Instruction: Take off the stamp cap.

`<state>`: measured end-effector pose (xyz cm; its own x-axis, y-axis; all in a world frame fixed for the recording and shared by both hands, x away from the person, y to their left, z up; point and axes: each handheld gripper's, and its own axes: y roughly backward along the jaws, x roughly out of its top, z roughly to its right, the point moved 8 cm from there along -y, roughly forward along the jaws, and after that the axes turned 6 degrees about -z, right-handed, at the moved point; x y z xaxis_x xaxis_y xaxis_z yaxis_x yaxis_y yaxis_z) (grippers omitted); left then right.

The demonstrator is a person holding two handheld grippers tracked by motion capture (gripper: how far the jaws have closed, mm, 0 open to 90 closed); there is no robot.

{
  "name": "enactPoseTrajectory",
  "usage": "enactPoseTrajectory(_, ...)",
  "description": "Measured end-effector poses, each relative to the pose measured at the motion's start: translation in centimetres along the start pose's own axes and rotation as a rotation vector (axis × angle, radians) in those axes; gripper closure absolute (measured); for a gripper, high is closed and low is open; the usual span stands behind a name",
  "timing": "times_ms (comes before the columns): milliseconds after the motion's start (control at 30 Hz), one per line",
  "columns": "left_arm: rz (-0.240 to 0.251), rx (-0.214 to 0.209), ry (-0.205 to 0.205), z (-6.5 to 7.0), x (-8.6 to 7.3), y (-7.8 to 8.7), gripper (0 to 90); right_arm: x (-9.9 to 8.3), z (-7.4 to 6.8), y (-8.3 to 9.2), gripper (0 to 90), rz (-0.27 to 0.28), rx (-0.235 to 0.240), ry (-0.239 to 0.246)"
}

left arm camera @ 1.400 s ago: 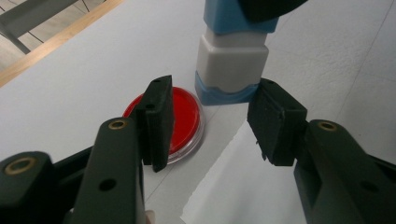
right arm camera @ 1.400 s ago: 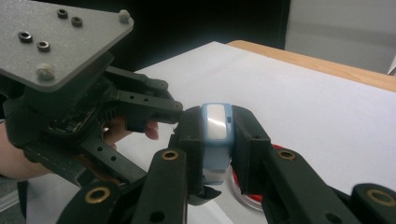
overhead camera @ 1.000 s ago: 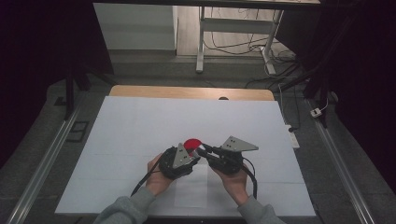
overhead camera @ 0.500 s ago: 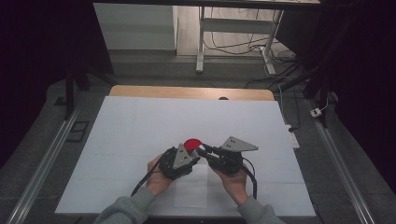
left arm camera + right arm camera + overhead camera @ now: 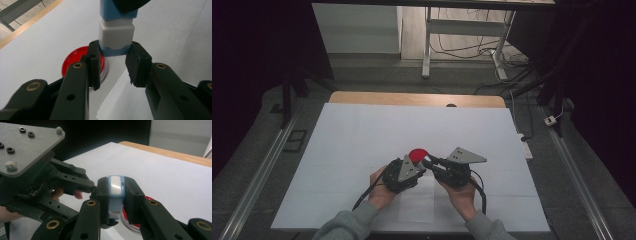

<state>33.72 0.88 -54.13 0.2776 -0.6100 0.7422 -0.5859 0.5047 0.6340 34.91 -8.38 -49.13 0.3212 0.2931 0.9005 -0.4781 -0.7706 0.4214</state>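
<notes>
Now | right gripper (image 5: 115,192) clamped on blue-and-white plastic block (image 5: 115,195) | left gripper (image 5: 113,66) clamped on its lower end | red round dish (image 5: 75,60) just beyond, on bench (image 5: 362,130) | parting judged pending

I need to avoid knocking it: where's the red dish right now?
The red dish sits on the white table, near centre in the high view, just beyond both grippers' tips, under the blue-white block they hold.

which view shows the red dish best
The left gripper view: the red dish lies close, rim and clear base visible beside the tool's jaw. The high view gives a small red spot; the right gripper view shows a sliver behind the jaws.
</notes>
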Motion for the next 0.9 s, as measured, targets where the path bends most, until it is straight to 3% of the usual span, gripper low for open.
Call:
enactPoseTrajectory(133,-0.002,0.002,-0.006,0.04,-0.04,-0.05,65.1,-0.04,0.01,-0.02,75.0,0.0,-0.003,-0.007)
enactPoseTrajectory(233,-0.03,0.004,-0.027,0.28,-0.41,-0.42,65.2,0.27,0.14,0.26,75.1,0.023,-0.017,-0.009)
enactPoseTrajectory(400,-0.015,-0.003,-0.014,0.27,-0.31,-0.39,65.1,0.79,0.56,0.98,75.1,0.039,-0.022,-0.018)
enactPoseTrajectory(900,-0.015,0.002,0.004,-0.36,-0.58,-0.08,65.0,0.7,0.54,0.93,75.1,0.037,-0.013,-0.021)
